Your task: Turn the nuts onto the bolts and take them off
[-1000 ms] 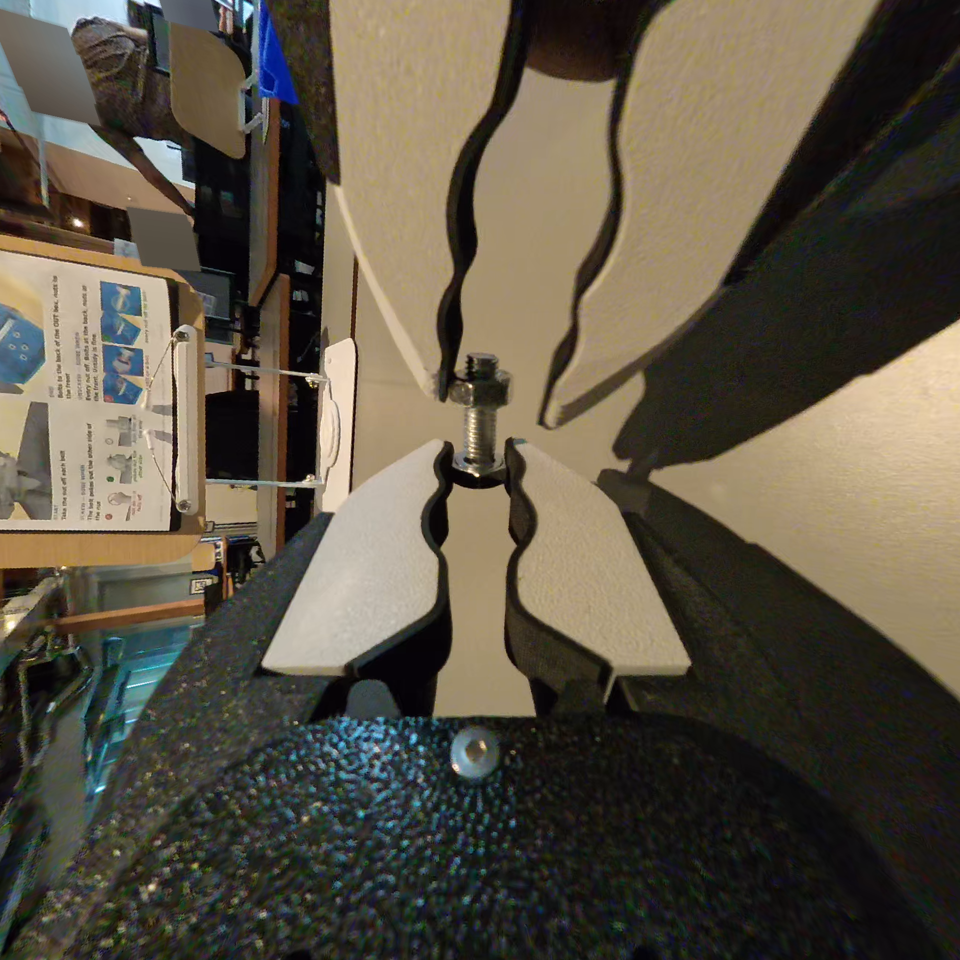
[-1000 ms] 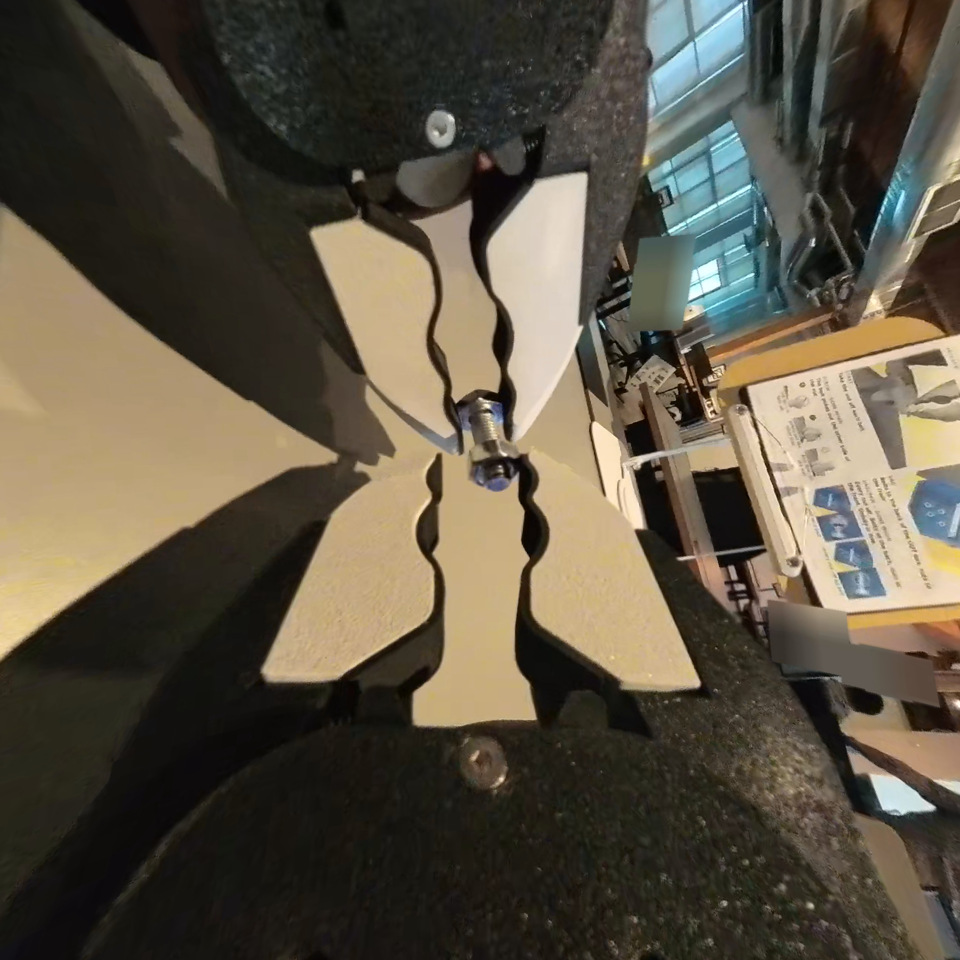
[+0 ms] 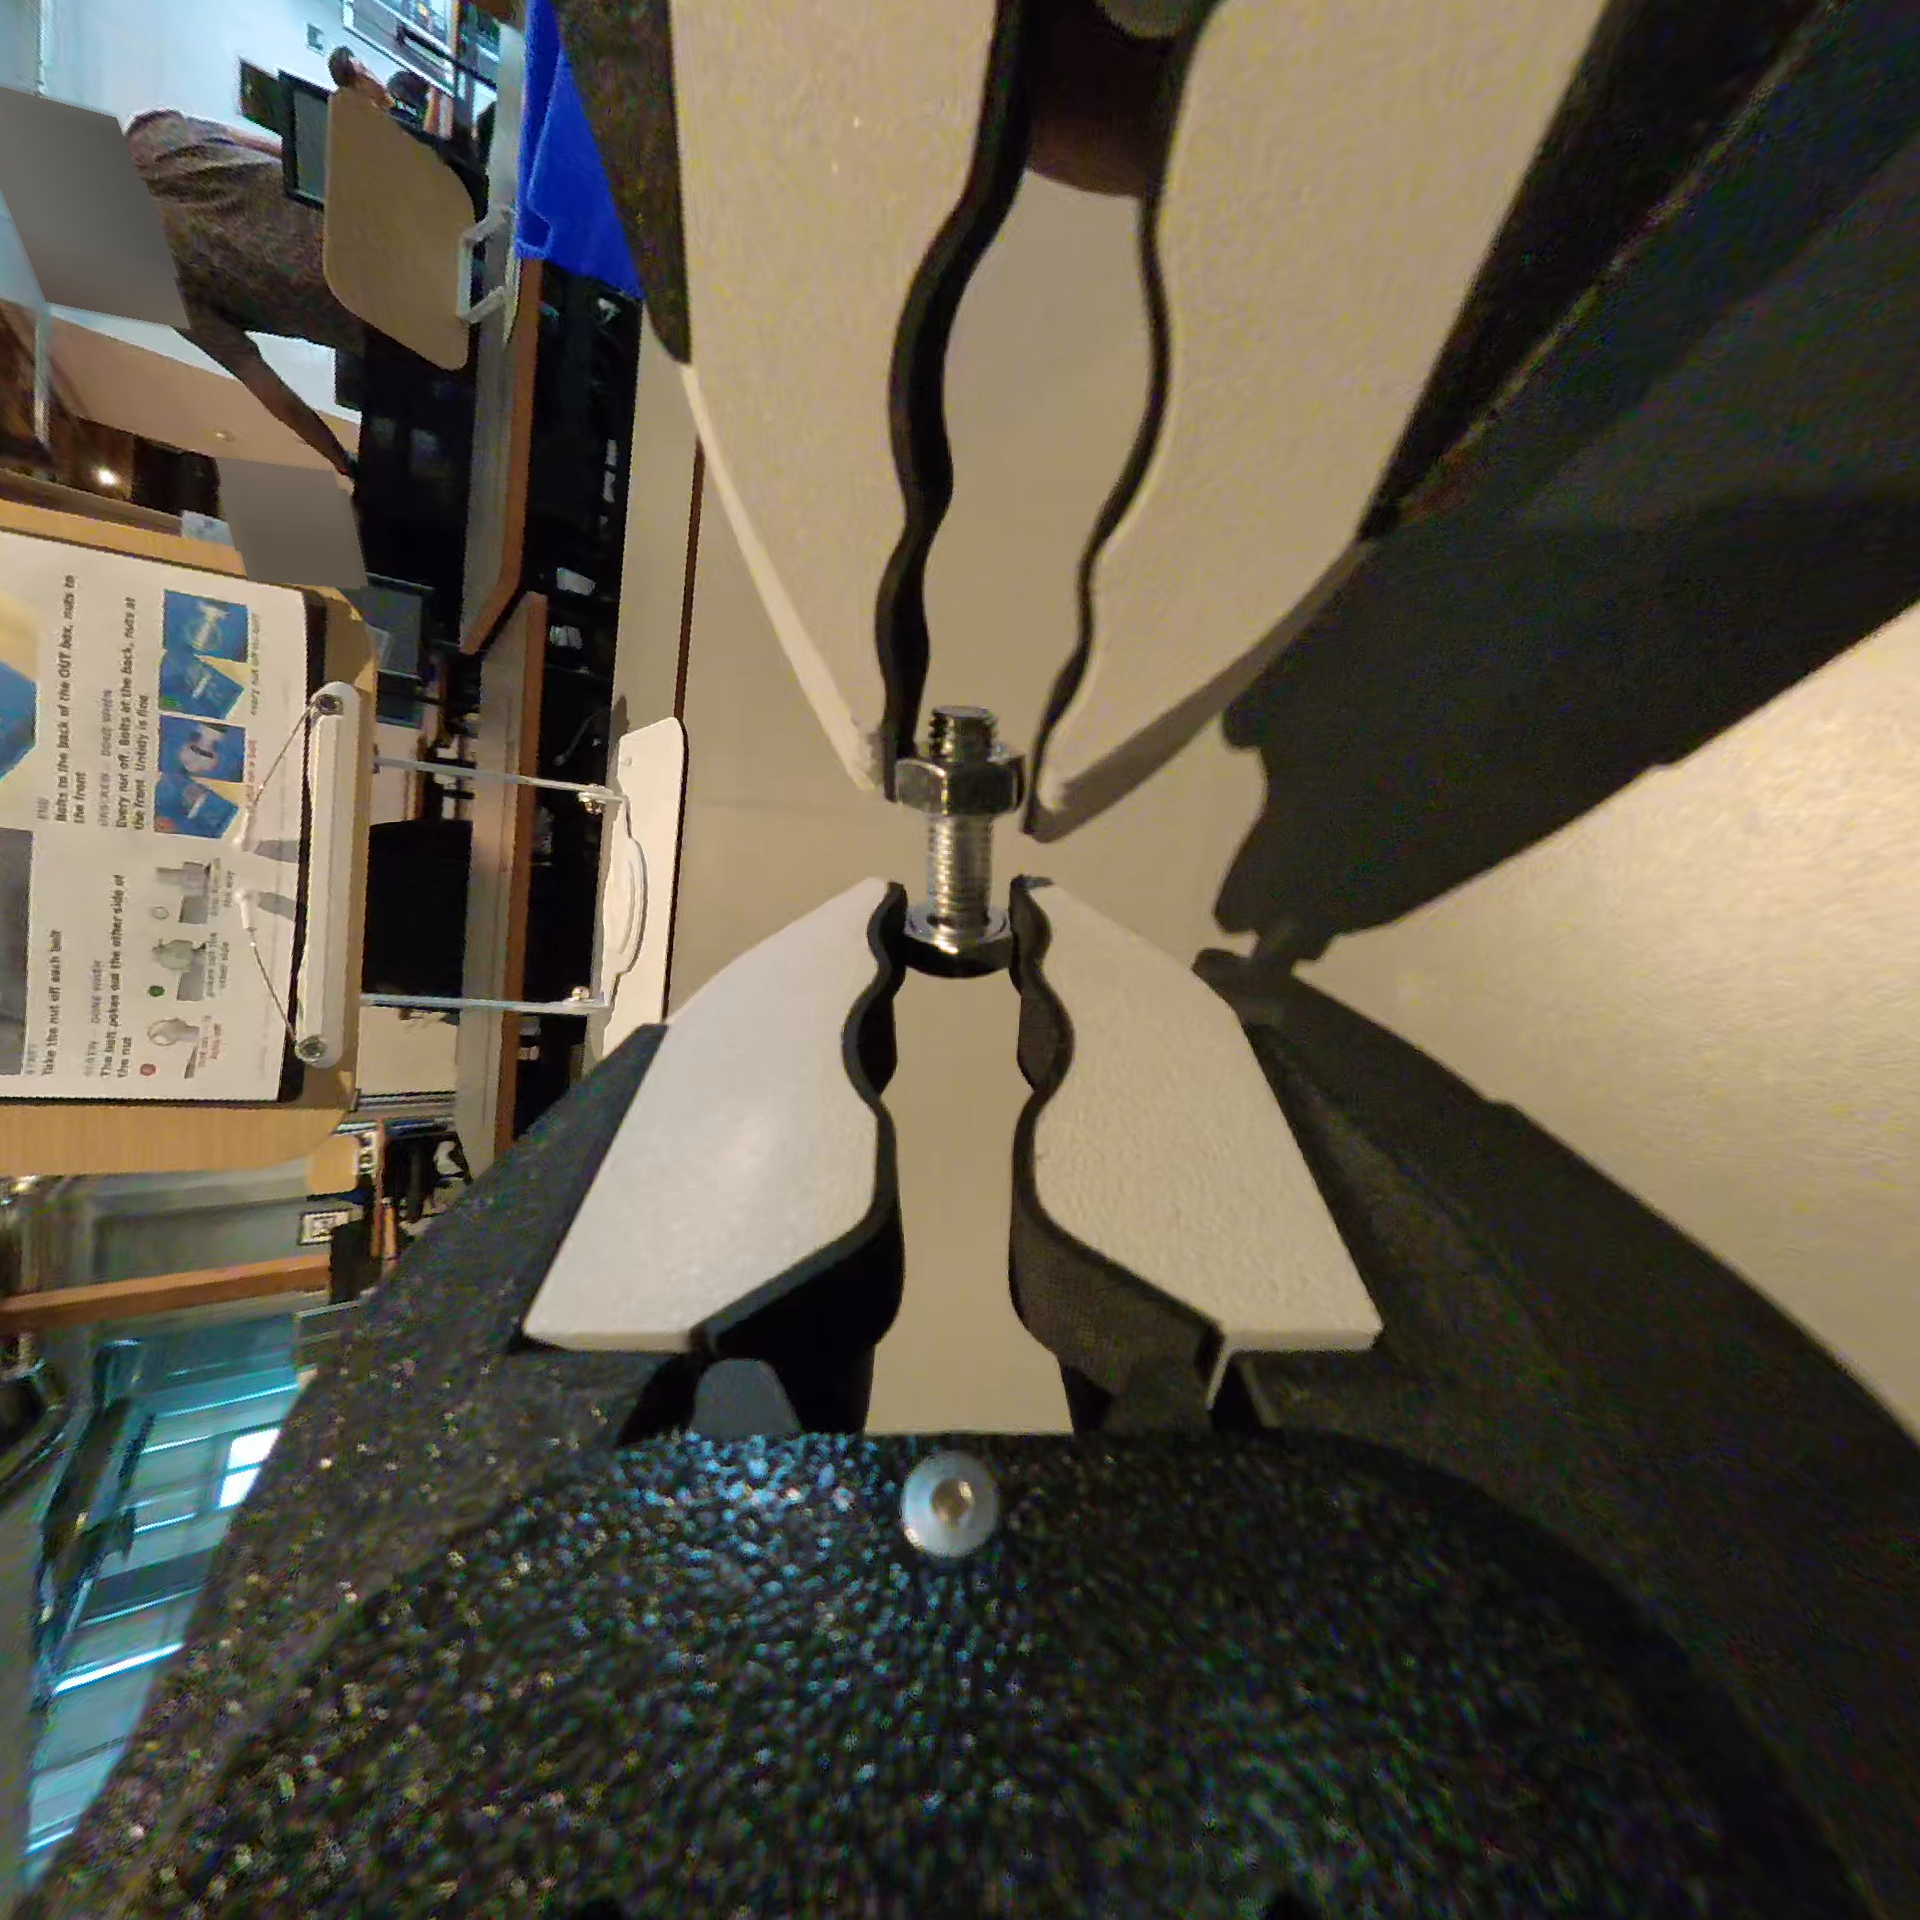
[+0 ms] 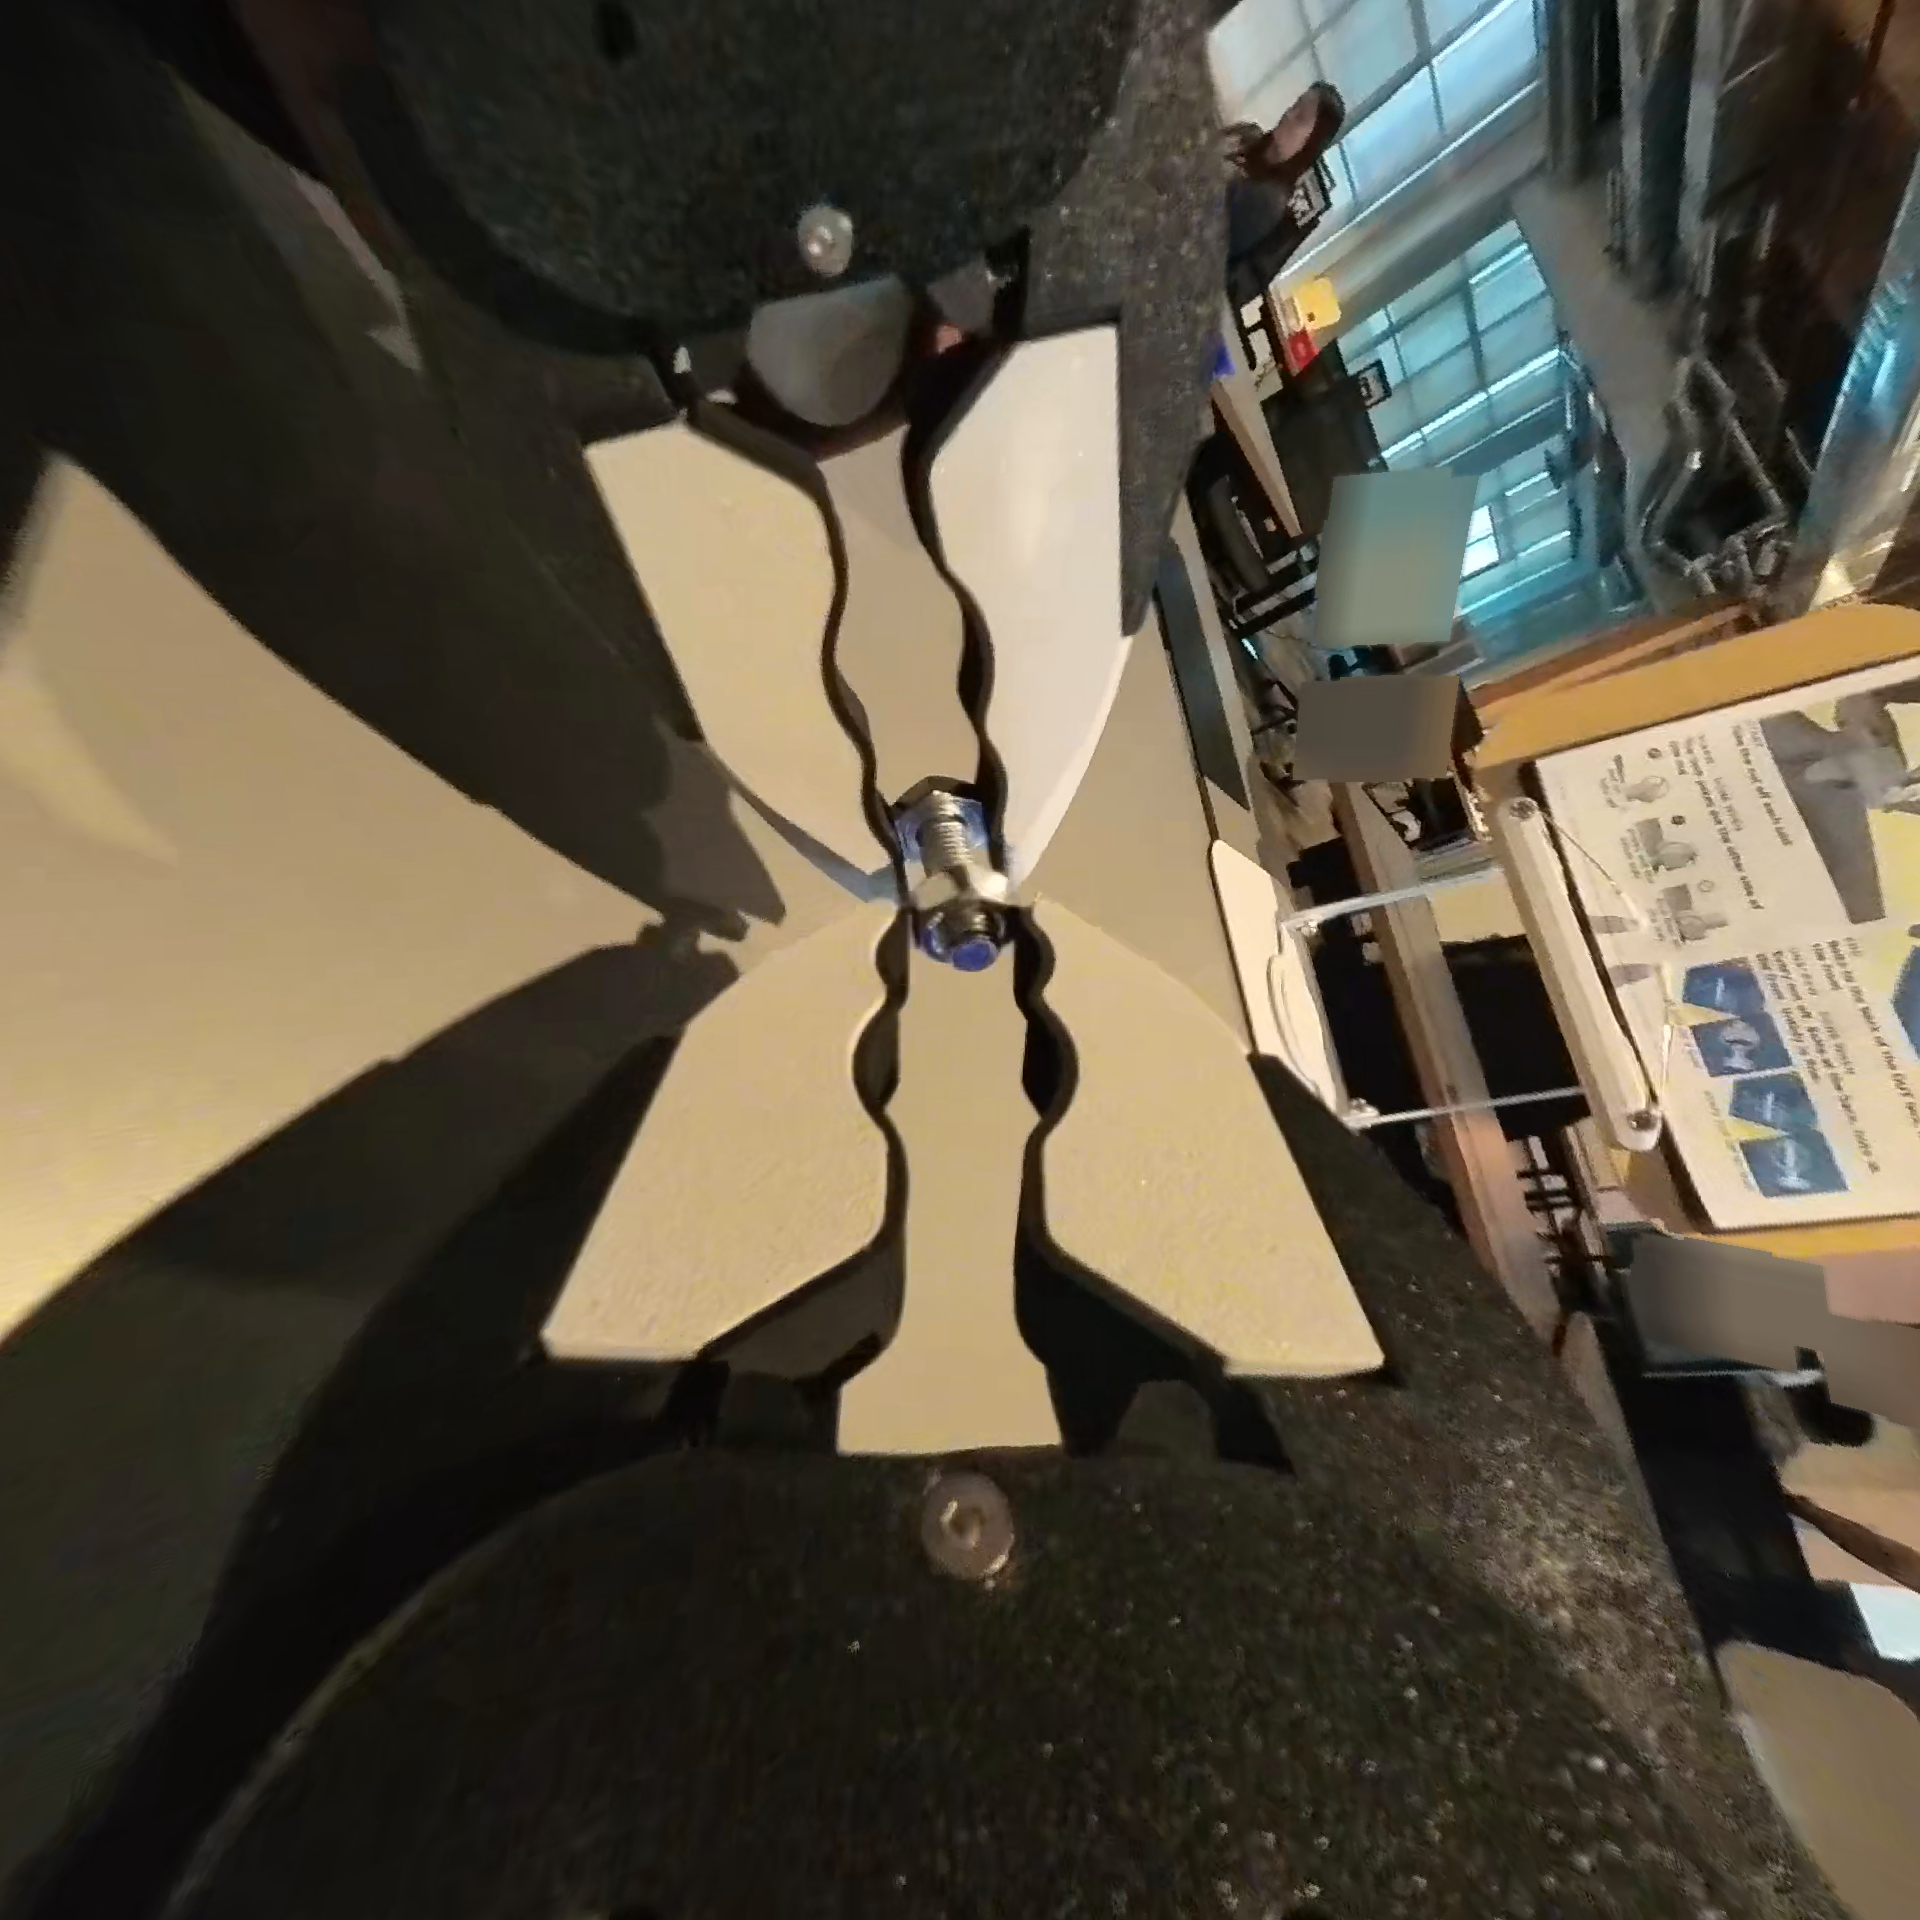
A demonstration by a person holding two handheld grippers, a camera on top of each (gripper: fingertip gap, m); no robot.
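Pale tabletop (image 3: 1558, 1039) fills both views. At centre frame the left tool (image 3: 956, 935) clamps the bolt (image 3: 961, 862) by its head; beyond, the right tool (image 4: 961, 925) pinches the nut (image 3: 958, 784), its grip closer than a second ago, thread tip poking through, so turning continues.

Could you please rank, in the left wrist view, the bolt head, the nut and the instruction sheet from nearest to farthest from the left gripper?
1. The bolt head, clamped between the left gripper fingertips.
2. The nut, farther along the bolt's thread, at the right gripper tips opposite.
3. The instruction sheet, far off to the left on its stand.
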